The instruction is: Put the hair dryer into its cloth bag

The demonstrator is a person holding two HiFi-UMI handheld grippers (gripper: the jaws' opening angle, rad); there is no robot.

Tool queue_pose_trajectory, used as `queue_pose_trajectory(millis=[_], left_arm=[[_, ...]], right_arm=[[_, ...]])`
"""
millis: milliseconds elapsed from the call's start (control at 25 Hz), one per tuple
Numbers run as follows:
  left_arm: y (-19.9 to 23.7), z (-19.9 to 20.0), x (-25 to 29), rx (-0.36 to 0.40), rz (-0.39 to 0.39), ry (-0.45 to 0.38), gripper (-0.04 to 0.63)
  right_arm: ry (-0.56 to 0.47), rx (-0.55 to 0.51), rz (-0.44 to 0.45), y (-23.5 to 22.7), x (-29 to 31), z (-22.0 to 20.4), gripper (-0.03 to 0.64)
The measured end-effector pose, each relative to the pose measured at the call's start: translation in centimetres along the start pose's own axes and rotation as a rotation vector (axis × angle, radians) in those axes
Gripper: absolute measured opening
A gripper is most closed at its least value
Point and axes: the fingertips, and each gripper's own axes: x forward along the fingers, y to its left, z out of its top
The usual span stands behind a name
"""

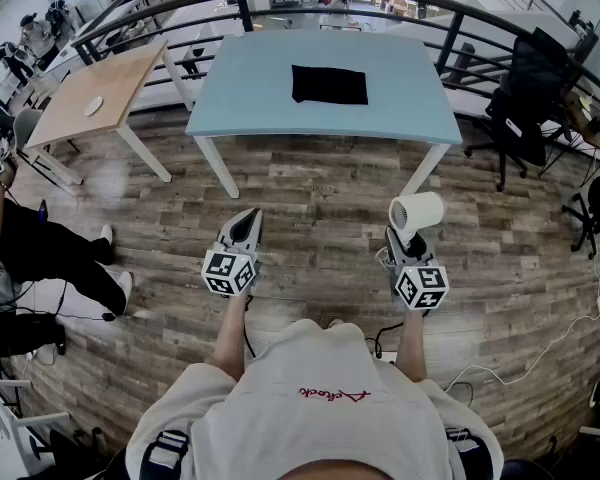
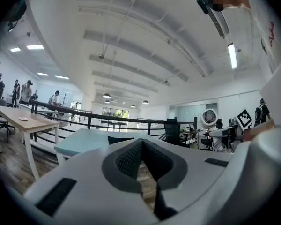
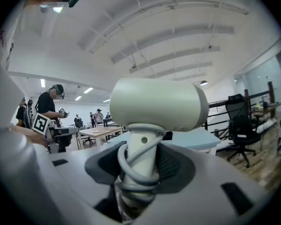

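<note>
Hair dryer (image 1: 417, 213): one, grasped by right hand-held gripper (image 1: 402, 240) | left hand-held gripper (image 1: 248, 218) clenched | cloth bag (image 1: 329, 84): one

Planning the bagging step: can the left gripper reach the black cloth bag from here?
Probably not. The left gripper, jaws shut and empty, is well short of the table; the cloth bag lies mid-table. Nothing blocks a step forward.

Red script logo on shirt (image 1: 330, 394), illegible; no other readable txt.

Wood floor (image 1: 320, 198), pale-blue table (image 1: 240, 98)
</note>
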Motion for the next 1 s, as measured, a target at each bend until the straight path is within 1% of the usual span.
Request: queue_pose_trajectory(millis=[400, 640, 1000], left_arm=[[-1.8, -0.1, 0.7, 0.003, -0.01, 0.0, 0.008], [-2.9, 0.3, 1.1, 0.012, -0.005, -0.002, 0.008], [-5.3, 0.2, 3.1, 0.021, 0.0, 0.0, 0.008]], right_arm=[[-0.004, 0.006, 0.019, -0.6, -0.3, -0.2, 0.195], [-0.043, 0.054, 0.038, -1.7, -0.9, 0.8, 0.196], [-0.026, 0.031, 0.059, -4.1, -1.0, 0.9, 0.196]])
